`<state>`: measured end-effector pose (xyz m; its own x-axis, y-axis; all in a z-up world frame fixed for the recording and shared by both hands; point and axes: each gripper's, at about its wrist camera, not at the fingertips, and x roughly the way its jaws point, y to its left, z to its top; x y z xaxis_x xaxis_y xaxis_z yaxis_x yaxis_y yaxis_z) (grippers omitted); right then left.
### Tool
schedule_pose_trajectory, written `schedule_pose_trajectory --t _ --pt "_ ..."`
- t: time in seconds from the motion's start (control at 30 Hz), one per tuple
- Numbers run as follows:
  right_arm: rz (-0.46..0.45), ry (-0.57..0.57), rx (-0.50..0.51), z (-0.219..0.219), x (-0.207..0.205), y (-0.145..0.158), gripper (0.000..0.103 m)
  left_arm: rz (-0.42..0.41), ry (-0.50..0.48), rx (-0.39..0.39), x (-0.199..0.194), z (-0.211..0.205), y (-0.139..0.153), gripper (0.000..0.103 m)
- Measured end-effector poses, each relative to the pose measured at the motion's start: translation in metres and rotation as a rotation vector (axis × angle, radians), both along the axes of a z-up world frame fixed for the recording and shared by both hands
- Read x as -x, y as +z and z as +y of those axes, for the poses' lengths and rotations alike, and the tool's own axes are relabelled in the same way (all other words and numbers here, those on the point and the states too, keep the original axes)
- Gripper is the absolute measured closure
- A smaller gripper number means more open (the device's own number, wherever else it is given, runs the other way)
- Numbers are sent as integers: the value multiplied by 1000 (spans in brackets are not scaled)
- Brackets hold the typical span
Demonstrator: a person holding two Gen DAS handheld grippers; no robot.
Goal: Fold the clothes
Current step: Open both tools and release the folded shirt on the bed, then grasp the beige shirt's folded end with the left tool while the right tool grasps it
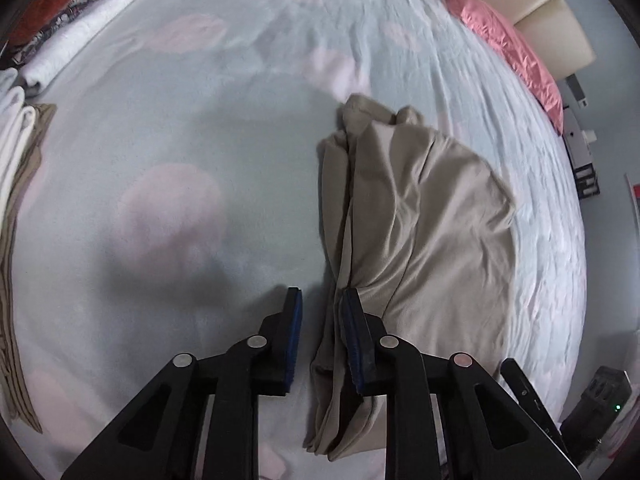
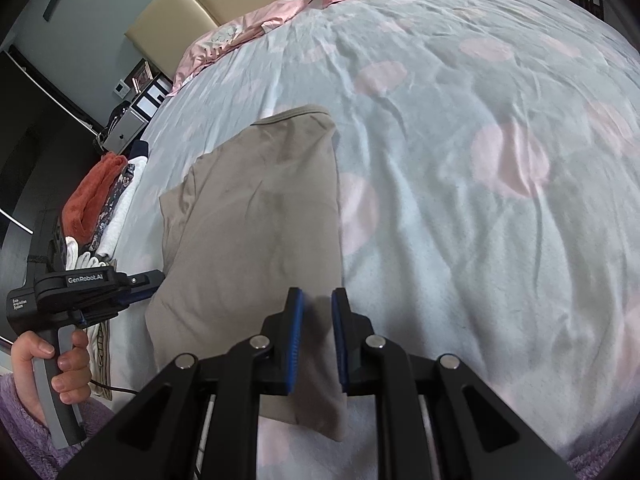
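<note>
Bed (image 1: 168, 128), pale blue sheet w/ pink blotches. Left-wrist view: beige garment (image 1: 420, 208) partly folded, bunched lengthwise, more folds left; finished stack (image 1: 16, 184) at edge. My left gripper (image 1: 320, 336) tilts steeply down, jaws part-spread, cloth edge between, not clamped. Right-wrist view: same garment (image 2: 256, 216) lies flat; my right gripper (image 2: 316, 340), angled down, pinches its near corner.
</note>
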<state>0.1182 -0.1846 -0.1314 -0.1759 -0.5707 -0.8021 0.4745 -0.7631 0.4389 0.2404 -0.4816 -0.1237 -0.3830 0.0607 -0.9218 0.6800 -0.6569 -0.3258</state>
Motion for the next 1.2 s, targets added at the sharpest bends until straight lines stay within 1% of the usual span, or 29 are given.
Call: schedule_pose_trajectory --t 0.07,0.13,0.2,0.23,0.27,0.33,0.37,0.43,0.5,0.53,0.63,0.73,0.8,0.9,1.0,1.07,1.1,1.13,1.17,1.2 --pt "-11 -6 -15 4 4 5 88 46 5 15 -3 0 12 65" --pt "-29 -8 -32 5 11 12 88 99 -1 13 -2 -1 23 58" --pt "-67 -5 -34 2 23 18 86 115 -26 31 6 1 30 52" --pt "-93 -3 -21 -1 32 21 79 109 -44 55 12 2 33 47" --pt "-114 2 -9 -5 40 24 75 101 -58 79 19 2 34 42" --pt "-123 32 -4 -16 57 30 55 83 -69 114 31 -1 29 38" --pt "-114 52 -13 -23 64 31 52 75 -69 110 33 -3 26 38" --pt "-91 87 -21 -35 77 30 51 70 -66 86 42 -5 10 38" --pt "-99 116 8 -42 86 20 51 66 -71 61 48 -6 -6 38" --pt "-112 124 30 -44 91 12 52 55 -76 64 51 -7 -13 38" --pt "-141 92 69 -49 104 -11 51 45 -91 70 56 -11 -25 38" --pt "-199 47 104 -52 119 -31 51 76 -104 66 60 -14 -29 38" --pt "-229 40 131 -54 125 -39 51 88 -121 73 64 -13 -31 38" --pt "-224 48 167 -60 132 -42 51 119 -153 91 70 -10 -33 39" --pt "-214 59 170 -70 135 -45 51 150 -179 90 79 -10 -35 47" --pt "-187 80 159 -76 133 -42 53 167 -181 88 82 -11 -37 58" --pt "-169 94 150 -79 132 -41 55 179 -177 80 83 -12 -37 62" --pt "-149 104 139 -81 130 -40 62 186 -176 74 84 -12 -37 68" --pt "-132 114 129 -84 129 -39 66 190 -176 70 84 -13 -37 75" --pt "-120 119 121 -85 128 -40 72 192 -177 68 84 -13 -37 75"
